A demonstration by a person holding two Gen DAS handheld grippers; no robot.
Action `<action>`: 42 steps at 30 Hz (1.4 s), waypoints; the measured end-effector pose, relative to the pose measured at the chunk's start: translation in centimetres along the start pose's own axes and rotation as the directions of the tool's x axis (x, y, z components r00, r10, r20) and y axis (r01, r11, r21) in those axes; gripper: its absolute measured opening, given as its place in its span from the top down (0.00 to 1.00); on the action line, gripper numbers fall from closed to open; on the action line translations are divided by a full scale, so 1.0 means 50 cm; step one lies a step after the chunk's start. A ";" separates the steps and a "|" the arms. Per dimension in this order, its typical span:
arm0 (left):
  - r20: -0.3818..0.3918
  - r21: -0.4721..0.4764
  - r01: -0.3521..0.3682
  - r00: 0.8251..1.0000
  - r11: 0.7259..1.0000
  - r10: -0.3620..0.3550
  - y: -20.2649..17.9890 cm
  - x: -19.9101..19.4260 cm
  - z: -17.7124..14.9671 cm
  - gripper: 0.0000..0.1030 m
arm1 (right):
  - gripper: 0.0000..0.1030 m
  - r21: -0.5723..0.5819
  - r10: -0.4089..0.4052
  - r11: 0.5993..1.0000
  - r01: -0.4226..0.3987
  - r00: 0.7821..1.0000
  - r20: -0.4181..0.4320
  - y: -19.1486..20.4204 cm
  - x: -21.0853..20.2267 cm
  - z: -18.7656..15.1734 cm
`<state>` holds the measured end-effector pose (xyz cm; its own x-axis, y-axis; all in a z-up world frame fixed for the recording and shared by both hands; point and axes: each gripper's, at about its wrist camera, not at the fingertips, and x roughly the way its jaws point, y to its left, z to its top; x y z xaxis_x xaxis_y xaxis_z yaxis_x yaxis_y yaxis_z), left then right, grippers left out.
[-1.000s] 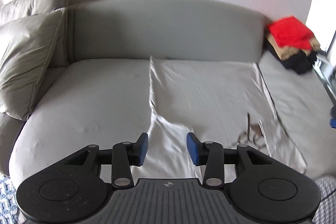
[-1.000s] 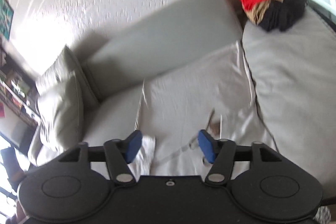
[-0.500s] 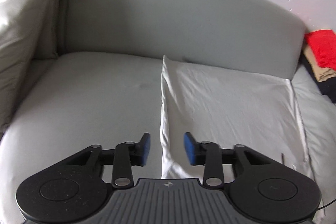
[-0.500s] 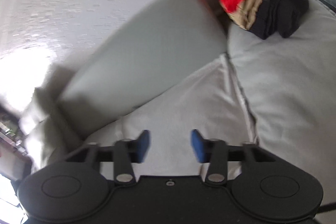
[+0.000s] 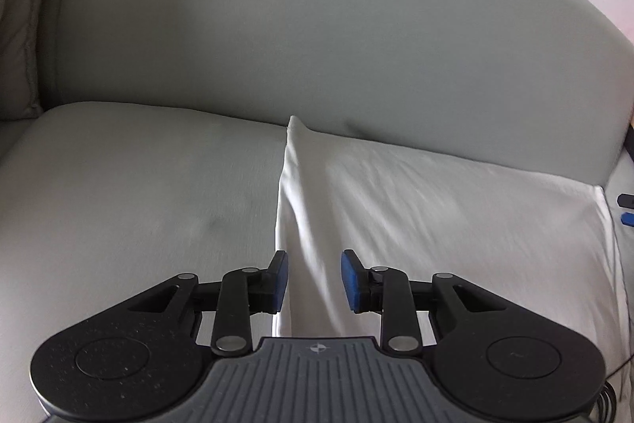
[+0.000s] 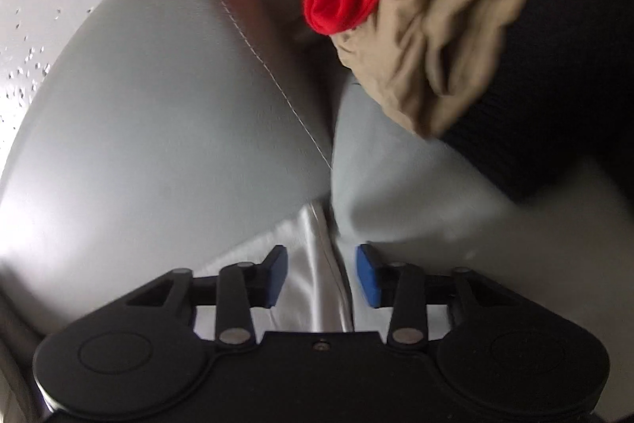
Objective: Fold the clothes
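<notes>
Grey sofa (image 5: pixel 119 205) fills the left wrist view, its curved backrest (image 5: pixel 317 38) across the far side, and on the seat lies the white garment (image 5: pixel 436 224), spread flat from the middle toward the right, its far edge running along the foot of the backrest. Far right, a pile of clothes (image 6: pixel 436 6), red over tan over black, sits well clear of it. Now the part that matters: the garment's left edge runs near-to-far, straight away from the left tongs (image 5: pixel 314 282), and that raised edge sits right in the gap between the blue pads, which stand part open with no squeeze on the cloth visible. Over on the right side, the right tongs (image 6: pixel 321 277) are likewise part open, straddling the garment's hemmed right edge (image 6: pixel 329 264), which also runs near-to-far up to the seam by the backrest. Each hand is lined up on its own side edge; by my read, a pinch on both comes next, then a fold toward the near side.
</notes>
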<state>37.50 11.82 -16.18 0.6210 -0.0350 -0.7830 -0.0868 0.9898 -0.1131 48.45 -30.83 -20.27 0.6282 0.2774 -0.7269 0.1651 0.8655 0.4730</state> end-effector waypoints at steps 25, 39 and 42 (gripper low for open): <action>-0.038 -0.186 0.108 0.992 0.977 -0.117 0.109 0.148 0.166 0.78 | 0.95 -0.070 -0.014 0.998 0.006 0.994 -0.111 0.006 0.045 -0.041; 0.069 -0.045 0.028 0.997 0.999 -0.025 0.067 0.003 0.139 0.98 | 0.94 -0.165 -0.003 0.986 0.003 1.000 0.002 0.054 -0.086 -0.108; 0.110 -0.023 0.040 0.993 0.999 -0.037 0.061 -0.084 0.110 0.98 | 0.94 -0.172 0.019 0.985 -0.011 0.999 0.044 0.067 -0.179 -0.135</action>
<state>38.91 15.75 -9.86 0.7057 -0.0562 -0.7063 -0.0799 0.9842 -0.1581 38.24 -27.61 -15.54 0.6642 0.2750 -0.6952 0.0252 0.9211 0.3884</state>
